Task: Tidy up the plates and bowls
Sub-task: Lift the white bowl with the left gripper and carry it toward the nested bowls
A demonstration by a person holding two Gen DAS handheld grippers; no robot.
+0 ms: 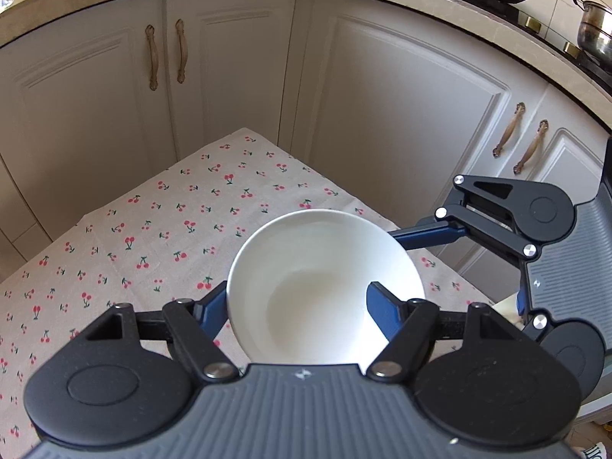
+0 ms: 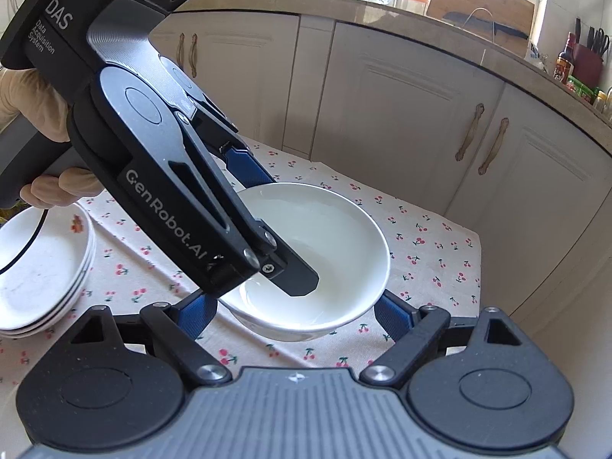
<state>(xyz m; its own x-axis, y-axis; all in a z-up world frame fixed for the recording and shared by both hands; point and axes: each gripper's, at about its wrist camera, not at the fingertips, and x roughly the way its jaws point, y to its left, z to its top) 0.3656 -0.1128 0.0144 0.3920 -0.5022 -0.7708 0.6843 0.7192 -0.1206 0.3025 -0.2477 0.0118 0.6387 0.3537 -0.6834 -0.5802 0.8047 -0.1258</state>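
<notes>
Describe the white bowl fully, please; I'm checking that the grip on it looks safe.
The white bowl is plain, glossy, ceramic-looking, round, deep and empty. It appears lifted off the cherry-print tablecloth and tilted. The left gripper holds it by the rim, one finger inside, the other outside. The right gripper has its jaws on either side of the bowl's lower body; whether they press on it is unclear.

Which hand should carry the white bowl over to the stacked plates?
Probably left: the left gripper already clamps the bowl rim, while the right gripper only straddles it, and the plates lie on its side.
</notes>
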